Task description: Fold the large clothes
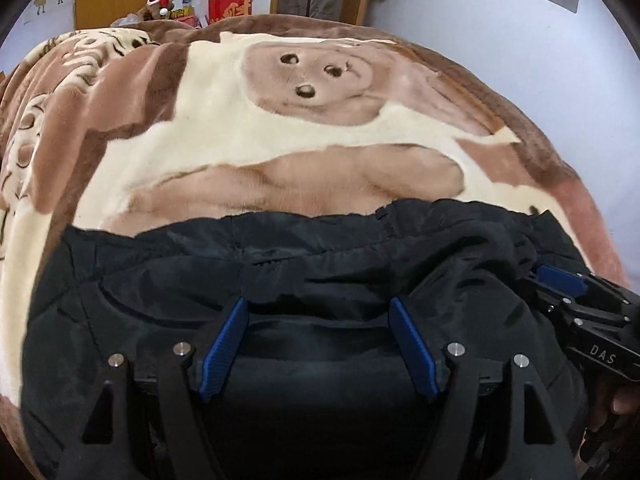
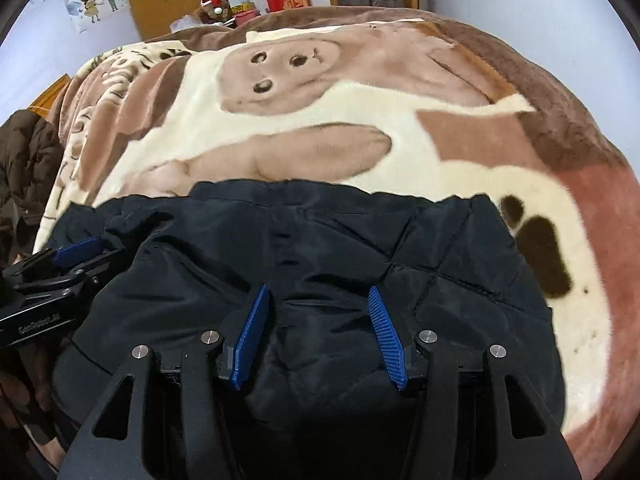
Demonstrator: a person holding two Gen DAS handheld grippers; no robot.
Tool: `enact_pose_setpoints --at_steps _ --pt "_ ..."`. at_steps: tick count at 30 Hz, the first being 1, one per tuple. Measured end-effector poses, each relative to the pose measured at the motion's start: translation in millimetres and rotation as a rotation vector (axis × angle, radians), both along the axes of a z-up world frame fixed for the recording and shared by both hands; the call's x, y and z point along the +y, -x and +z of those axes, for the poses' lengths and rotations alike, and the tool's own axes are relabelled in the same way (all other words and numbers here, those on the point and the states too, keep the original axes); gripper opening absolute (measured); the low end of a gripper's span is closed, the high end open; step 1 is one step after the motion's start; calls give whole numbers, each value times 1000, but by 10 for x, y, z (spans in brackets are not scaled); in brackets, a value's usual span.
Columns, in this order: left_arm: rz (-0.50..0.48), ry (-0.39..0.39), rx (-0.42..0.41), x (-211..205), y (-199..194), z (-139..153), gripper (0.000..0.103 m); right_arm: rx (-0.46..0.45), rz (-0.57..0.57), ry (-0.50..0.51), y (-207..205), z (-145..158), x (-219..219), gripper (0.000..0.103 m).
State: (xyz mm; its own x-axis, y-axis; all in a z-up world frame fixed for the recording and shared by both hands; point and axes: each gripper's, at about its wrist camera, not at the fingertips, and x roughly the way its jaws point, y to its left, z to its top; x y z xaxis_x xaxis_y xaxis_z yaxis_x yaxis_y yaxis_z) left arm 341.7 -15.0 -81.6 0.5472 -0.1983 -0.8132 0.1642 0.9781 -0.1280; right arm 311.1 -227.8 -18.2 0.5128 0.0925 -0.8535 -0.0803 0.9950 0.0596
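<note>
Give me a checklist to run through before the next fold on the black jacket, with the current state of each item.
1. Jacket lies on the blanket, far edge fairly straight: ok.
2. Left gripper jaws apart, over the jacket: ok.
3. Right gripper jaws apart, a ridge of cloth between them: ok.
4. Either gripper actually pinching cloth: cannot tell; pads do not look pressed on it.
5. Blanket beyond the jacket bare enough for folding: ok.
6. Near edge and sleeves of the jacket: cannot tell, hidden under the grippers.
</note>
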Motion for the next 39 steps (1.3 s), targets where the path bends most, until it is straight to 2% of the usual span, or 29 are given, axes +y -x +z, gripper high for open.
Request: enact_pose_setpoints --at_steps 5,14,20,24,29,33,35,37,39 --pt "-4 -51 -2 -98 8 -121 76 -20 -2 56 -4 -144 66 52" --pt "5 -66 -26 -105 17 -189 76 -37 -4 57 17 -198 67 52" --pt "6 -60 -26 -84 34 -125 76 -46 -8 39 53 -117 53 52" --pt "-11 -59 -15 -27 74 59 75 -54 -4 23 132 108 -7 52" --pt "10 -53 -109 400 325 469 75 -171 -4 31 457 599 -235 53" --pt "114 -61 -151 1029 577 630 75 -182 -49 76 734 695 -536 54" --pt "169 -68 -143 1313 675 583 75 -159 -76 109 834 626 -632 54" --pt "215 -75 -99 1532 720 418 75 -113 -112 136 910 459 -764 54" --pt "245 -58 -29 1667 723 169 76 -66 -148 77 934 265 -917 55"
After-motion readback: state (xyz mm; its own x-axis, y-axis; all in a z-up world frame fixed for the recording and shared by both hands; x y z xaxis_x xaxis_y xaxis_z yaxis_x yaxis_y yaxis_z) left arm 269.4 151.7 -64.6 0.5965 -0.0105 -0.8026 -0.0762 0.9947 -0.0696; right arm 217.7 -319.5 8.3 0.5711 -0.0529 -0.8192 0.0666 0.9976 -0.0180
